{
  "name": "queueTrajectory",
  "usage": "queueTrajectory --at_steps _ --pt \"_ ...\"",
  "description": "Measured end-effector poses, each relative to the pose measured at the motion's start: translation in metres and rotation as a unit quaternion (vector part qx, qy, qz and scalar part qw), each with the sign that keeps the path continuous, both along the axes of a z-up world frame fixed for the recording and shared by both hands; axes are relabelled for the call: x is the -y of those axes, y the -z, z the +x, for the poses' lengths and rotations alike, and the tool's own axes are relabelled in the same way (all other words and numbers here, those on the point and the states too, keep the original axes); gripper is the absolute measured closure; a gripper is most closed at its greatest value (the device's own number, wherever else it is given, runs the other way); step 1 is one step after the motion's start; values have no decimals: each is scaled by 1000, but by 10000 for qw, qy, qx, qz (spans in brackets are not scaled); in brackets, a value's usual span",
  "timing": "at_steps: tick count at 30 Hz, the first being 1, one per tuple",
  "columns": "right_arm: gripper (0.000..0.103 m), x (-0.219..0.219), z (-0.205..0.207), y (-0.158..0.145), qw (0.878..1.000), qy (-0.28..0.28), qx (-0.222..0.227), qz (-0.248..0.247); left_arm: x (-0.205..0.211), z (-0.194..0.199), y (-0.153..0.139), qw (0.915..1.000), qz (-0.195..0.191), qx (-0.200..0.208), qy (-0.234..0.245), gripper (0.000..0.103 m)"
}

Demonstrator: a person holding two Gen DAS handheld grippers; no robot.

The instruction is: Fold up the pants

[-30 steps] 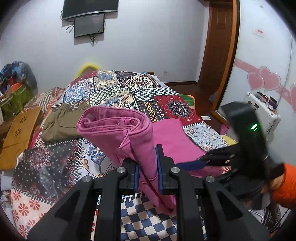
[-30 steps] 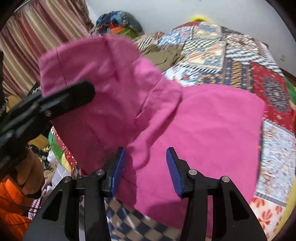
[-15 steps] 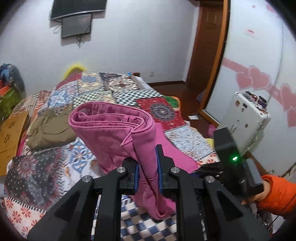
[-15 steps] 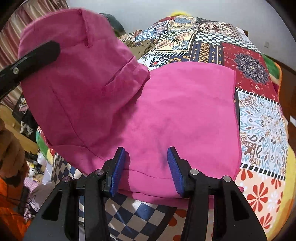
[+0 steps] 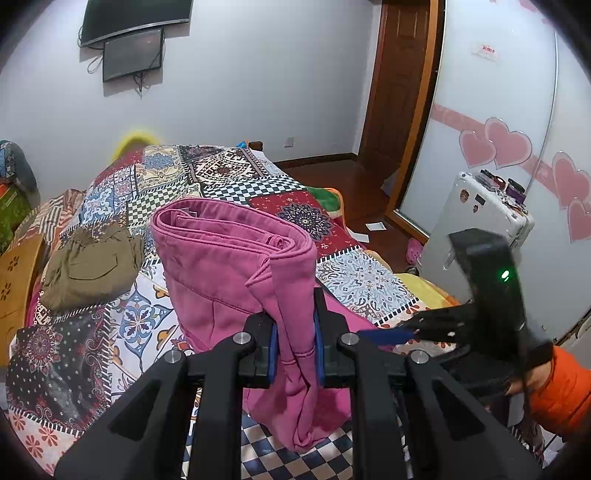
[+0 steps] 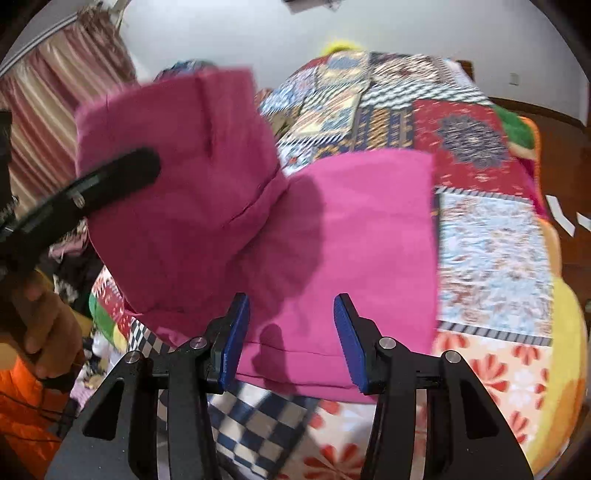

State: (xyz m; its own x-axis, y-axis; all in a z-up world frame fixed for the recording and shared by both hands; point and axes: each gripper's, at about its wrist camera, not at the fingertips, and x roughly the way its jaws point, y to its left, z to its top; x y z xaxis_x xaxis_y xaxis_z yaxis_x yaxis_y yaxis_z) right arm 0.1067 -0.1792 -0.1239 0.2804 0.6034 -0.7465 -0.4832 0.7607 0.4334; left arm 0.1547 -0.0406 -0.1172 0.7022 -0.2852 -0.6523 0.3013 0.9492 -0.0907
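The left gripper point(image 5: 294, 345) pinches the raised fold of the pink pants point(image 5: 236, 266) above the bed point(image 5: 354, 273); the right gripper point(image 6: 291, 338) hovers with jaws wide, holding nothing.

A home bedroom is shown: a bed is covered by a patchwork quilt point(image 5: 229, 177), a television point(image 5: 136, 18) is mounted on the wall, and a wardrobe door point(image 5: 491, 122) is decorated with pink hearts.
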Motion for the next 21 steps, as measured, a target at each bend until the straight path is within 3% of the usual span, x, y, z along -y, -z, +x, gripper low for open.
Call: queueTrajectory --at_steps 6,13,21 --pt "58 13 0 32 9986 139 -495 -136 12 7 1 9998 -6 -81 167 88" --pt "55 4 7 42 9983 -16 -587 -65 37 19 7 9985 59 -244 476 88" --pt "55 7 3 40 9985 -26 -544 -26 58 43 19 9940 -305 -752 730 88"
